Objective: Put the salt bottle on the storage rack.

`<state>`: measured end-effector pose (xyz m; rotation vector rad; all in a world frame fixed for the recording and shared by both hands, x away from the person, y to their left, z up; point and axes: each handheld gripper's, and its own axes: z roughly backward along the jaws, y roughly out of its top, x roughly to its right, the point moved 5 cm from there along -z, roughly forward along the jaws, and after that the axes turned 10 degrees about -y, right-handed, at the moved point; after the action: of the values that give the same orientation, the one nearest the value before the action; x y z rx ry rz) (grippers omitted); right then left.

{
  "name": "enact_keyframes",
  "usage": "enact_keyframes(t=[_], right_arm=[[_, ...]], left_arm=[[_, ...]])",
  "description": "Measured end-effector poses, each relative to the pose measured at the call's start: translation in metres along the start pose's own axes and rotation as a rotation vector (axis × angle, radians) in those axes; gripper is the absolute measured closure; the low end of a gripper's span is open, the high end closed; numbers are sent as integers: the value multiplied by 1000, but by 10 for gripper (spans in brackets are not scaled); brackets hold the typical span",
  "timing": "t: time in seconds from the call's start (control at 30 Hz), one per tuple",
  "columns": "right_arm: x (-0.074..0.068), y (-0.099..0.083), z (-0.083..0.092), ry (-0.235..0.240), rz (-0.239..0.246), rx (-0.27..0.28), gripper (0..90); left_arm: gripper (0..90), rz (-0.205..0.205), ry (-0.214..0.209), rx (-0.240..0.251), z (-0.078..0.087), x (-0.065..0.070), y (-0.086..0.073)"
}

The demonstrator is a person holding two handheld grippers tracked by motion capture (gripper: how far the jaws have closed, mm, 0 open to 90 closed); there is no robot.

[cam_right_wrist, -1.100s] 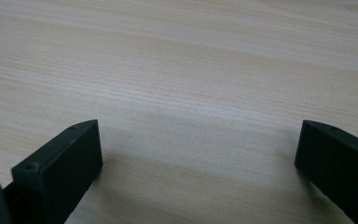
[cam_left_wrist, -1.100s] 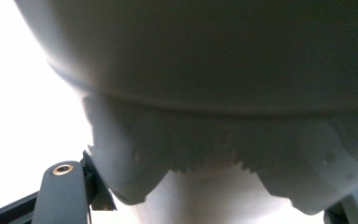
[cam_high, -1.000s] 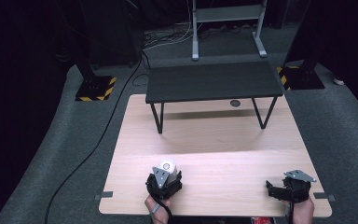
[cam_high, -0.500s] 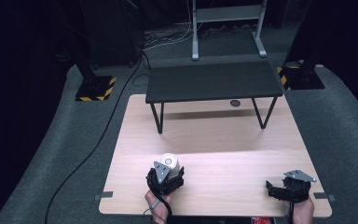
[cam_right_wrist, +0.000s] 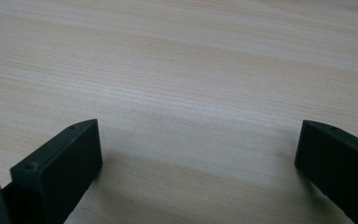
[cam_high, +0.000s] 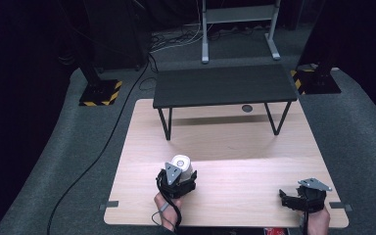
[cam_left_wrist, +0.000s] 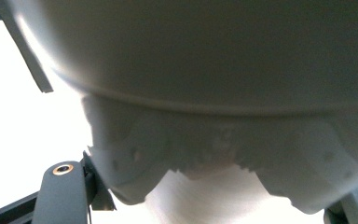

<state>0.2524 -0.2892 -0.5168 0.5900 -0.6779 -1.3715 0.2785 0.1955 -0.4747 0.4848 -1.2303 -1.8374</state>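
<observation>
High view first, and we take in the desk (cam_high: 235, 147), a pale wooden top with plenty of bare grain. At its far edge stands a low black bench (cam_high: 224, 85) on thin legs, raised like a shelf, so we read it as a likely place for setting something down, though that is only our guess. A small round grommet (cam_high: 246, 108) sits in the desk just under the bench's front edge.

Now to the action at the near side. Our left gripper (cam_high: 180, 172) is up off the desk with a white cup (cam_high: 182, 165) in it. The cup lies tilted, its round end turned up toward the camera, and it sits between the fingers, which are drawn in tight on its body. That firm clamp makes sense, since a smooth round thing would slip or roll out of a loose hold. In the left gripper view the cup (cam_left_wrist: 214, 70) looms right up against the lens, pale and curved, with a notched white edge below it; it is too close for us to say just what that edge is.

Over at the near right corner, our right gripper (cam_high: 293, 199) waits low, well apart from the cup. In the right gripper view its fingers (cam_right_wrist: 60, 163) stand wide apart over bare wood (cam_right_wrist: 191, 93), nothing between them. We judge it parked there to stay clear of the carrying hand.
</observation>
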Motion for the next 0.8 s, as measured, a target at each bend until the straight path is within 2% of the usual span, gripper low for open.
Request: enact_keyframes(t=[0.27,0.57,0.8], right_arm=[[0,0,0,1,1,0,0],[0,0,0,1,2,1,0],[0,0,0,1,2,1,0]], left_arm=[[293,-31,-17,0,-8,0,12],[294,-28,-34,-8,-16,-5,20],[293,-49,-47,-19,-22,-8,32]])
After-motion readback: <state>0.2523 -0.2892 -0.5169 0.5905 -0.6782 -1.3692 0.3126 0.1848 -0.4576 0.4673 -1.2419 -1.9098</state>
